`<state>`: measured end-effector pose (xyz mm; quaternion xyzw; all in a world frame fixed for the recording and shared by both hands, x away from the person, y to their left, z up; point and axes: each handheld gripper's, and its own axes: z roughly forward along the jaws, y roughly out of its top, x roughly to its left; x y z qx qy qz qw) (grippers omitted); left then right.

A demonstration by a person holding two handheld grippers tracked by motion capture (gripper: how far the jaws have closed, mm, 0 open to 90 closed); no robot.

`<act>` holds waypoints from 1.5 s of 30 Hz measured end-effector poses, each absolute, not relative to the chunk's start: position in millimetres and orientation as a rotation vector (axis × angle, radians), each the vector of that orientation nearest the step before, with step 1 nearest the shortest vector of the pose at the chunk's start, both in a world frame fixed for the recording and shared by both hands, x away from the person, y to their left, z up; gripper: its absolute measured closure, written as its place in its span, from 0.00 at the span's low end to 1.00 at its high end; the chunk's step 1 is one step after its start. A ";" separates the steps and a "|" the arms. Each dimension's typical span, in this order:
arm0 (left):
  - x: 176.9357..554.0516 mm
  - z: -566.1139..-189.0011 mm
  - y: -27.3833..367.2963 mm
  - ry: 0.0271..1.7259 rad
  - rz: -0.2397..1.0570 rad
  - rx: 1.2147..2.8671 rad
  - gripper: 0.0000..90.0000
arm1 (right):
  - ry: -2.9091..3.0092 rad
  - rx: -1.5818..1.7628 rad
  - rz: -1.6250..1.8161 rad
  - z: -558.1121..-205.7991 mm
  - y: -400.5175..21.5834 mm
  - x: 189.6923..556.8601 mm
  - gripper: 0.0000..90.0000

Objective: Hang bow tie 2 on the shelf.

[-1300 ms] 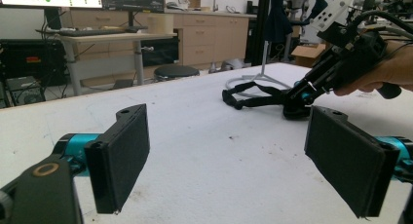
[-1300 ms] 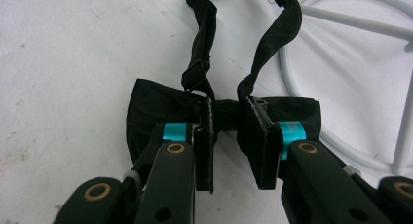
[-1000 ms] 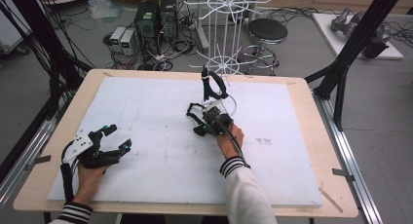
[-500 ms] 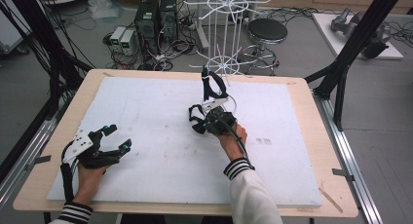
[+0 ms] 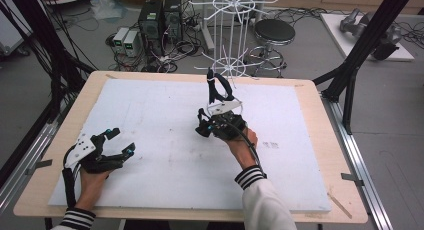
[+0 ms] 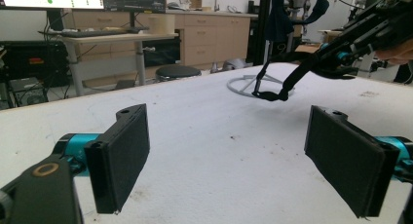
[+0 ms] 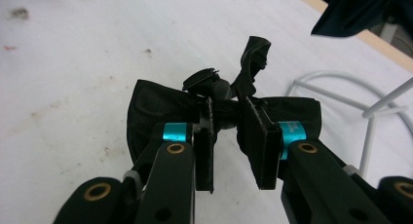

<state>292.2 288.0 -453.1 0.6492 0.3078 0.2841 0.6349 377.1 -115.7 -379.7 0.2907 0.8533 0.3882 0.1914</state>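
1 raised right gripper (image 5: 216, 92) clamps black strap (image 5: 218, 89).

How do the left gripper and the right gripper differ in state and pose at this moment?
The left gripper has its jaws wide open with nothing between them; the right gripper is shut on a black bow tie. In the high view the left gripper sits low over the white board near its front left corner, while the right gripper is near the middle, the bow tie's strap rising towards the white wire rack. Both have black pads on teal mounts.
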 end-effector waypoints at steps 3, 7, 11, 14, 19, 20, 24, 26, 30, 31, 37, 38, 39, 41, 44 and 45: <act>292.2 -453.2 288.0 0.705 0.650 1.483 0.19 | 2.382 0.789 1.113 -374.1 -116.7 371.8 0.84; 292.2 -453.1 287.9 0.707 0.650 1.481 0.19 | 2.366 0.773 1.137 -368.4 -118.0 365.5 0.84; 292.2 -453.2 287.8 0.708 0.649 1.478 0.19 | 2.340 0.762 1.164 -362.1 -121.7 360.3 0.84; 292.2 -453.2 287.9 0.707 0.649 1.482 0.19 | 2.332 0.752 1.183 -358.3 -123.9 356.6 0.84; 292.2 -453.2 287.5 0.703 0.655 1.482 0.19 | 2.309 0.732 1.237 -352.7 -128.2 351.4 0.84; 292.0 -453.1 287.8 0.703 0.654 1.485 0.19 | 2.300 0.733 1.262 -351.5 -129.5 350.9 0.84; 291.9 -453.3 287.8 0.705 0.656 1.482 0.19 | 2.271 0.750 1.328 -346.3 -138.1 348.7 0.84; 292.0 -453.1 287.9 0.704 0.656 1.483 0.19 | 2.261 0.748 1.348 -344.3 -141.5 346.7 0.84; 292.0 -453.2 287.6 0.704 0.657 1.482 0.19 | 2.226 0.745 1.396 -343.1 -150.4 340.7 0.84; 292.0 -453.3 287.6 0.705 0.657 1.482 0.19 | 2.220 0.751 1.397 -343.6 -153.0 338.8 0.84; 291.9 -453.3 287.4 0.704 0.661 1.480 0.19 | 2.167 0.750 1.461 -342.4 -165.1 331.9 0.84; 291.9 -453.3 287.4 0.705 0.661 1.479 0.19 | 2.161 0.750 1.466 -341.5 -166.7 331.0 0.84; 291.8 -453.3 287.4 0.706 0.661 1.479 0.19 | 2.156 0.750 1.472 -340.8 -167.7 330.3 0.84; 291.6 -453.3 287.4 0.708 0.663 1.479 0.19 | 2.142 0.751 1.494 -339.7 -170.8 329.7 0.84; 291.4 -453.2 287.2 0.708 0.664 1.478 0.19 | 2.125 0.752 1.502 -338.3 -174.0 328.8 0.84; 291.4 -453.2 287.2 0.708 0.663 1.478 0.19 | 2.119 0.750 1.512 -337.7 -174.5 328.3 0.84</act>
